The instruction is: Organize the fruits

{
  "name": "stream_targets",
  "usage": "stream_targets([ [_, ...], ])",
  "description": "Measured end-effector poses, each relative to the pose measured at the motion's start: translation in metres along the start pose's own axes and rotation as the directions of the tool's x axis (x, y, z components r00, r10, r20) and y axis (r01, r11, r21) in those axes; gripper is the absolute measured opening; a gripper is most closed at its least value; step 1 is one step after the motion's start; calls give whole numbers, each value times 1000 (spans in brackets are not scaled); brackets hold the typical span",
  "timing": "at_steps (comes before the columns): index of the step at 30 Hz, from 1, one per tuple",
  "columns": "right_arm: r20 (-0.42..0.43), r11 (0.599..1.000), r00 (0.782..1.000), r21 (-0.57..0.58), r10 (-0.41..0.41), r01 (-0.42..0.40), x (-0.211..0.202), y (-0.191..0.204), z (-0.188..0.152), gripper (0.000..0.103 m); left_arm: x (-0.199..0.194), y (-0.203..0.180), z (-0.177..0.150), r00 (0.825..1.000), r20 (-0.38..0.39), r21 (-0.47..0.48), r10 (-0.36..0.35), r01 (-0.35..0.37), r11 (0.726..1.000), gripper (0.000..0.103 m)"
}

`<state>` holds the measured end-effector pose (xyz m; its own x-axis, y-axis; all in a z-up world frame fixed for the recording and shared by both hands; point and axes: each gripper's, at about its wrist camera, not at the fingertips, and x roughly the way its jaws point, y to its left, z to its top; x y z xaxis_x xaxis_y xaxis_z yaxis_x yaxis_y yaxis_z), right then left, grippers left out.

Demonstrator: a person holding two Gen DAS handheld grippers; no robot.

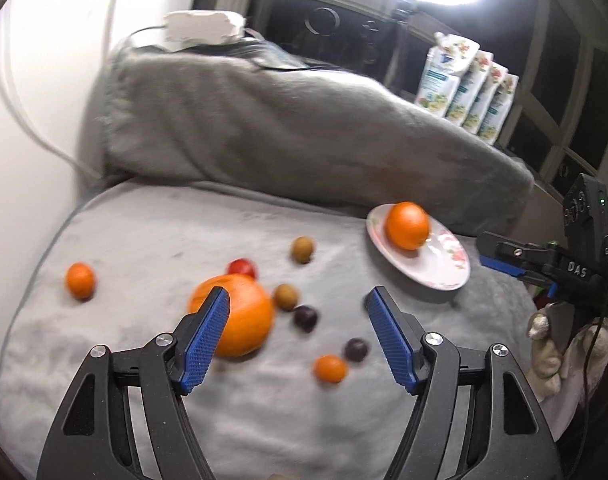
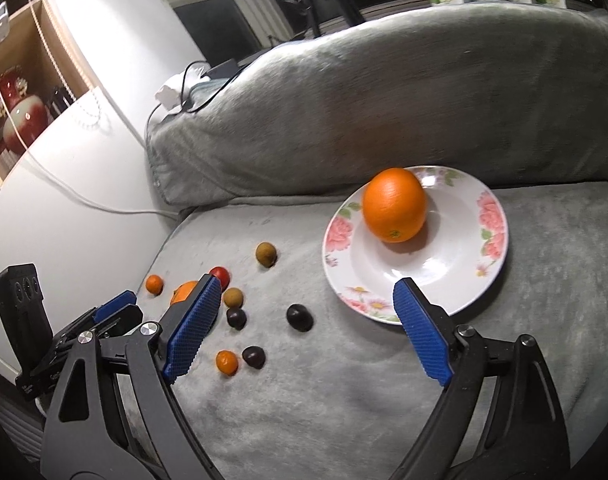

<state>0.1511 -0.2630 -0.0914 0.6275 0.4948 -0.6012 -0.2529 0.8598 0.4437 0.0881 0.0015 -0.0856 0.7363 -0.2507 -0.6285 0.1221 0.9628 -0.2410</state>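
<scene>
Both grippers gape empty: the left gripper (image 1: 297, 332) hangs above the big orange (image 1: 239, 316) on the grey cushion (image 1: 123, 240). Probably next: center it between the pads, close gently, carry to the floral plate (image 2: 456, 248) beside orange 1 (image 2: 394, 205); right gripper (image 2: 304, 324) waits.

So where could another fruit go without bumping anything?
The floral plate has bare room in front of and right of its big orange. The grey cushion is also bare close to the cameras and right of the plate. The crowded spot is left of the plate, around the second big orange, with small fruits scattered about.
</scene>
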Motion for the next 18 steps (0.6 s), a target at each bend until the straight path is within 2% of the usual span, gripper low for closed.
stream_targets([
  [8, -41, 998, 999, -50, 23, -25, 18, 22, -1, 90, 1, 41, -20, 998, -43, -77, 54, -57, 995, 72],
  [18, -143, 984, 986, -140, 86, -106, 50, 62, -2, 90, 12, 62, -34, 996, -72, -137, 45, -55, 989, 72],
])
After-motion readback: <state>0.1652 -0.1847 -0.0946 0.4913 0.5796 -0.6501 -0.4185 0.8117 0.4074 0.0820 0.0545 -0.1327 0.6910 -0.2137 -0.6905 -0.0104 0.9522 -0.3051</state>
